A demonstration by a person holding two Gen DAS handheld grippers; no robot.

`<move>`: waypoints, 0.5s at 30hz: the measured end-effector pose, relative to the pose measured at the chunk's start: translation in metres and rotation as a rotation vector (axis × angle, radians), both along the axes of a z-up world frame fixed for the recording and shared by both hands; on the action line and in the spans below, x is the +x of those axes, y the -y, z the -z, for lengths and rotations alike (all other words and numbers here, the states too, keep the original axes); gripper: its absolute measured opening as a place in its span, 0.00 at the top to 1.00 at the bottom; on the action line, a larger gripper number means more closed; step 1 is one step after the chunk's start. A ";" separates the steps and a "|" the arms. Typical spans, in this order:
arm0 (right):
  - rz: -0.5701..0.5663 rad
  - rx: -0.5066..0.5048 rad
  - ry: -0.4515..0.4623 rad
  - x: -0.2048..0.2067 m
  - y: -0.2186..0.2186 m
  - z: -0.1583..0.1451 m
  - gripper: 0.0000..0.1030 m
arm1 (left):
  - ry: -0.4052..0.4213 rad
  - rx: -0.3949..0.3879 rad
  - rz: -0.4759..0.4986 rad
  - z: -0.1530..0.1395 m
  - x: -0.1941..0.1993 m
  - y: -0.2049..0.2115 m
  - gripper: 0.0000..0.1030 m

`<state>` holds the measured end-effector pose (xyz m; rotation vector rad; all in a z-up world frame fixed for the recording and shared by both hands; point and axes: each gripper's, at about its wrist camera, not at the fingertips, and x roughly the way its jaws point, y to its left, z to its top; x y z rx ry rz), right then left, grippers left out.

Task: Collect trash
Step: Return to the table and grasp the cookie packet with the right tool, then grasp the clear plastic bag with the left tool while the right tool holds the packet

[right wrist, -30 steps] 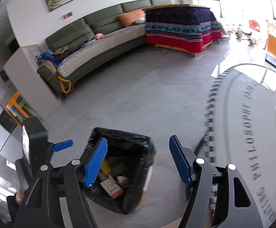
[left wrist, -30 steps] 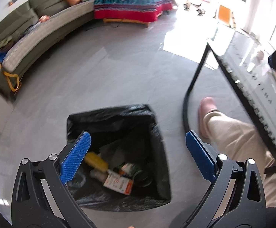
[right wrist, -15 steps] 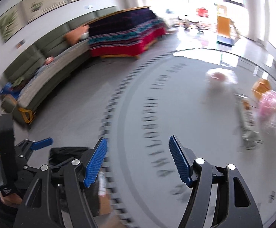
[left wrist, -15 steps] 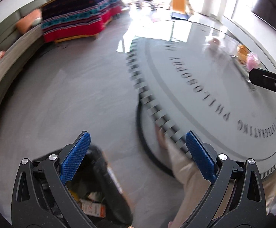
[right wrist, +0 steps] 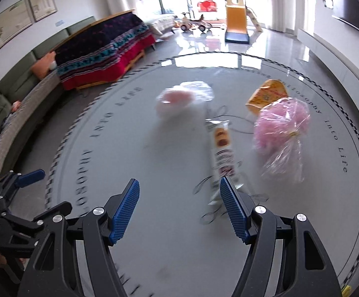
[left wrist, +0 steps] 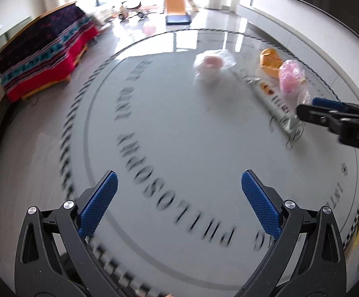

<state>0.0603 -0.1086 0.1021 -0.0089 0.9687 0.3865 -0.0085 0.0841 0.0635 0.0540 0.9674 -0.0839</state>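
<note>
Both grippers were empty as I faced the round glass table: my right gripper had its blue pads standing apart with nothing between them, and my left gripper was spread wide over bare glass, likewise holding nothing. Four pieces of trash lay on the far half of the table, none of them yet picked up. Nearest my right gripper was the long snack wrapper, its near end just beyond the right pad. Beside it, to the right, sat the pink cellophane bundle, and behind that the small orange carton. Further left and back lay the clear bag with something pink inside, blurred in both views. From my left wrist camera I could see the tip of my right gripper close to the wrapper's near end, though I could not tell whether it touched. No bin showed in either view at that moment. I judged the collecting on this table as not started: all four items remained to be lifted and carried off, with the wrapper looking like the likely first pick for my right hand. My left gripper was well apart from every item.
</note>
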 end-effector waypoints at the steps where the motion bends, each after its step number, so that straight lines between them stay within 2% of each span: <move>1: 0.008 -0.003 -0.011 0.009 0.003 0.005 0.33 | 0.001 -0.002 0.015 0.001 0.008 0.004 0.06; 5: 0.024 -0.023 -0.046 0.034 0.008 0.025 0.34 | 0.002 -0.009 0.050 0.007 0.039 0.015 0.06; 14: 0.012 -0.074 -0.083 0.064 0.008 0.055 0.47 | -0.021 0.023 0.091 0.017 0.105 0.032 0.06; 15: 0.015 -0.098 -0.075 0.067 0.007 0.058 0.52 | -0.023 0.021 0.093 0.018 0.110 0.034 0.06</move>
